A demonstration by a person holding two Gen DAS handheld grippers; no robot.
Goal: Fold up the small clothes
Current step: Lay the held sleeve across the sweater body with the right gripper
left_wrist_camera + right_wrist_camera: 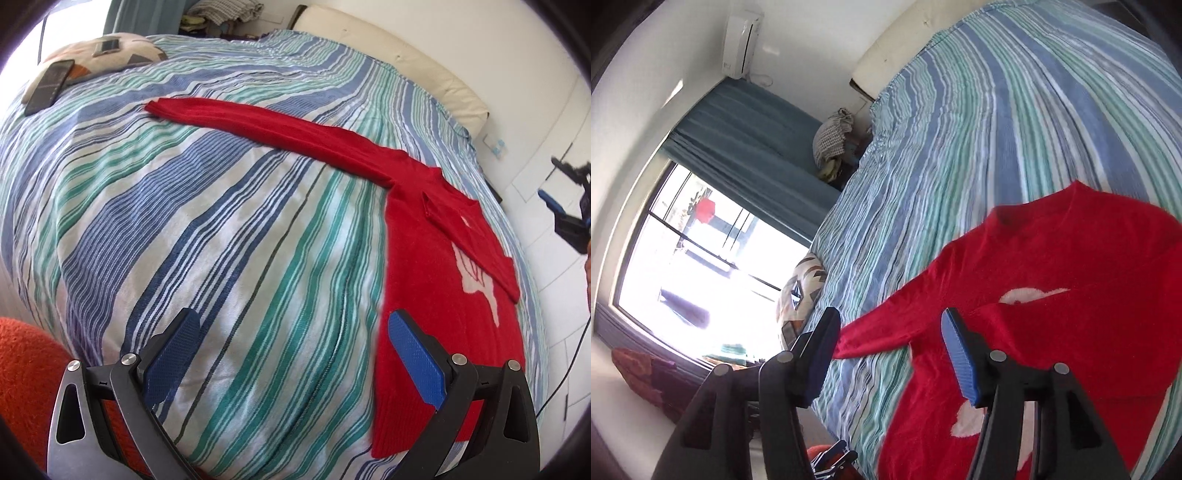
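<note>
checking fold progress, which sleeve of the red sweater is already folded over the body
The sleeve on the far side from the left gripper lies across the red sweater, partly covering its white motif. The other sleeve lies stretched out on the striped bedspread.

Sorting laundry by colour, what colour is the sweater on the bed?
Bright red sweater with a white motif, clearest in the left wrist view.

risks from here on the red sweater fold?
1. One sleeve of the red sweater lies stretched far across the striped bedspread; reaching for it could drag the folded body out of shape.
2. Both the left gripper and right gripper are open and empty, so nothing pins the other sleeve, already folded over the chest.
</note>
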